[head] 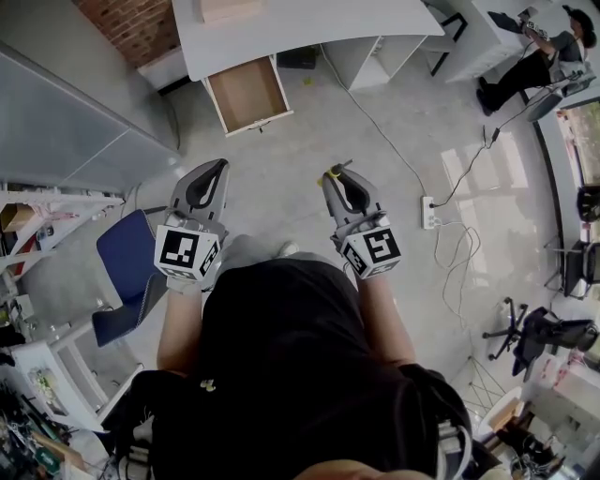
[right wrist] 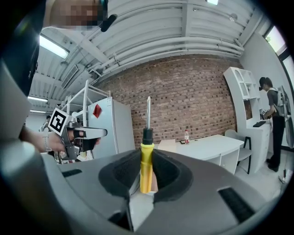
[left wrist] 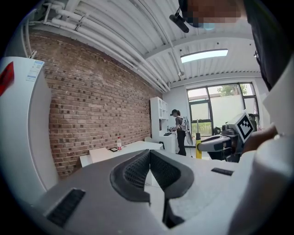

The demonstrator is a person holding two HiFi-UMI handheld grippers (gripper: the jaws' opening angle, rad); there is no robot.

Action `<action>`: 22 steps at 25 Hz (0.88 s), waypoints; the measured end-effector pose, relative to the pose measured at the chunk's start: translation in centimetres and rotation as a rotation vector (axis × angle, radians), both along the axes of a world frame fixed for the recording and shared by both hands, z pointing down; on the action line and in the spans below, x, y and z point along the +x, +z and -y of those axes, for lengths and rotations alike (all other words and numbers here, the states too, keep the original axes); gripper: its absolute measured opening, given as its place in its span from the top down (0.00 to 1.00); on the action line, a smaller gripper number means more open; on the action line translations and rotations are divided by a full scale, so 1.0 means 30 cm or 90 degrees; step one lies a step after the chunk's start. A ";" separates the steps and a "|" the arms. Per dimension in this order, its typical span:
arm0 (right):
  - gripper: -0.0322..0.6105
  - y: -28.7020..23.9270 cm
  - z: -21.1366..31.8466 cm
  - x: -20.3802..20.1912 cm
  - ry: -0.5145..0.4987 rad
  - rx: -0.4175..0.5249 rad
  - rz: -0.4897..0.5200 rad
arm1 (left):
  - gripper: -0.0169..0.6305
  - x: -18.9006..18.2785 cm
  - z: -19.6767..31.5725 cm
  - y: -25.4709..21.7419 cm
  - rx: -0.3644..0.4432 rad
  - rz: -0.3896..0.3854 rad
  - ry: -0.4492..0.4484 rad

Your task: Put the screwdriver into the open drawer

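A screwdriver (right wrist: 146, 158) with a yellow handle, black collar and metal shaft stands upright between the pads of my right gripper (right wrist: 147, 160), which is shut on the handle. In the head view the right gripper (head: 336, 176) is held out over the floor, the yellow handle (head: 332, 174) showing at its tips. My left gripper (head: 215, 171) is beside it at the left, its jaws shut with nothing between them (left wrist: 149, 155). The open drawer (head: 247, 94), wood-lined and empty, sticks out from the white desk (head: 281, 28) ahead of both grippers.
A blue chair (head: 131, 255) stands at the left beside grey cabinets. A power strip (head: 429, 212) with trailing cables lies on the floor at the right. A person (head: 544, 58) sits at a far desk. A brick wall (right wrist: 193, 101) runs behind the white desk.
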State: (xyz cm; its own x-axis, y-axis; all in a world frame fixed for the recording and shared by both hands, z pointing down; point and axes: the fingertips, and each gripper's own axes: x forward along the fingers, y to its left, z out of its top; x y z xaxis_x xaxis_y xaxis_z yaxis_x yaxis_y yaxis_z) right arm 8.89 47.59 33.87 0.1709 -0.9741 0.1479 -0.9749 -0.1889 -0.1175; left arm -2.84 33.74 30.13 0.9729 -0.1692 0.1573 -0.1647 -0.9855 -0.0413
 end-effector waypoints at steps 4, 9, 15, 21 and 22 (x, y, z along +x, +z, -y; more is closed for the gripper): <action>0.82 0.029 0.008 0.048 0.011 -0.008 0.011 | 0.97 0.043 0.037 0.030 -0.014 0.007 0.001; 0.82 0.052 0.095 0.100 0.032 -0.015 0.012 | 0.97 0.083 0.140 0.063 -0.023 0.009 0.007; 0.82 0.051 0.274 0.143 0.048 -0.026 0.008 | 0.97 0.119 0.340 0.086 -0.037 0.006 0.017; 0.82 0.041 0.496 0.173 0.045 -0.035 0.008 | 0.97 0.175 0.546 0.080 -0.039 0.008 0.033; 0.82 0.041 0.535 0.174 0.044 -0.035 0.008 | 0.97 0.176 0.581 0.082 -0.041 0.008 0.034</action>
